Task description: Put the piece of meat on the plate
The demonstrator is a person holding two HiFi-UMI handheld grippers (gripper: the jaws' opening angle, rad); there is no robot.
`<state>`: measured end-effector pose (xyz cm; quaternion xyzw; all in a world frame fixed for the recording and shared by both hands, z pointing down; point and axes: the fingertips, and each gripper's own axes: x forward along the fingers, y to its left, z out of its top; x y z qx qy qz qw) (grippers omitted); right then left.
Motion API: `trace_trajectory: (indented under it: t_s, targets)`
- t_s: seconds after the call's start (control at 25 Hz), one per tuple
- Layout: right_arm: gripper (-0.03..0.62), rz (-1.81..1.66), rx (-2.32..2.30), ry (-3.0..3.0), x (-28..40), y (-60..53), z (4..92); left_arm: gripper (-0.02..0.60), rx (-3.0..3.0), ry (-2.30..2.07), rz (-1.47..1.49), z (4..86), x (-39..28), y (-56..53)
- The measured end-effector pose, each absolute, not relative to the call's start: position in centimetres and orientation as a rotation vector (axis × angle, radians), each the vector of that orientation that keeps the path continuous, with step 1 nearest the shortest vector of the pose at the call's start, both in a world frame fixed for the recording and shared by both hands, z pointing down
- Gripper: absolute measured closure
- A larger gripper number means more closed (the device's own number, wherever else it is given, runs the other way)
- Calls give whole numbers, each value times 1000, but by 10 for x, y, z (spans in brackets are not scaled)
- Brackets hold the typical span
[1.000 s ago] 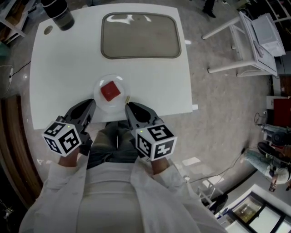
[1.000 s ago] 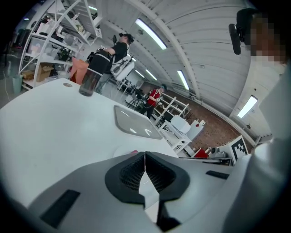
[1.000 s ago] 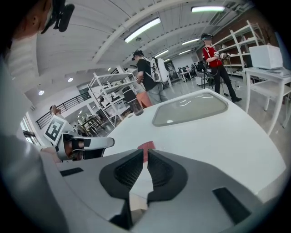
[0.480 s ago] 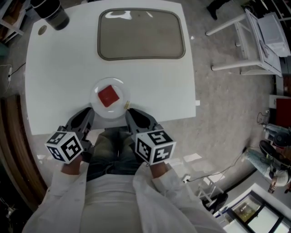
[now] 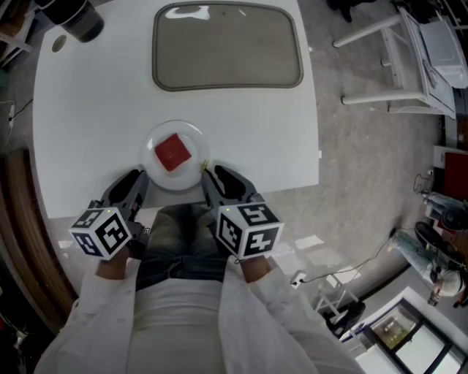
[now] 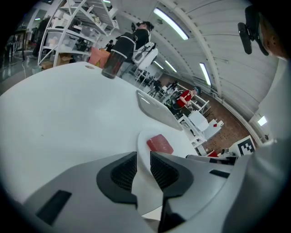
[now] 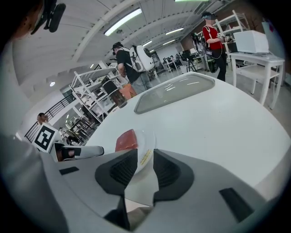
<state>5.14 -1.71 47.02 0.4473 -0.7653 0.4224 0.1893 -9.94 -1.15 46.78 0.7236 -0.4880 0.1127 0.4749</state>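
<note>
A red, square piece of meat [image 5: 173, 152] lies on a small white plate [image 5: 156, 172] near the table's front edge. It also shows in the left gripper view [image 6: 159, 144] and in the right gripper view [image 7: 126, 139]. My left gripper [image 5: 137, 180] sits just left of the plate's near rim. Its jaws have just been opening and now stand a little apart [image 6: 143, 160], with the plate rim [image 6: 144, 136] beyond the gap. My right gripper [image 5: 211, 175] is at the plate's right near rim, jaws parted [image 7: 145, 158], gripping nothing.
The white table [image 5: 88, 109] carries a grey-brown tray [image 5: 227, 45] at its far side and a black cup [image 5: 73, 18] at the far left corner. White frames and shelving [image 5: 409, 58] stand on the floor to the right. The person's lap is under the table's near edge.
Both grippers have sunk a little and drawn slightly back toward the table's near edge. The plate and the meat have stayed where they were.
</note>
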Motion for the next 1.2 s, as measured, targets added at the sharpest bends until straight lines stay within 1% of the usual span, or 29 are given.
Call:
trace_trajectory:
  t_s: [0.48,1.2]
  targets:
    - [494,1164,1292,-2066,48,-20,485,459,1751,-1144,357,482,-94,-10]
    - [493,1183,1321,-2025,41,-25,491,459,1754,-1140,370,481,-90,-16]
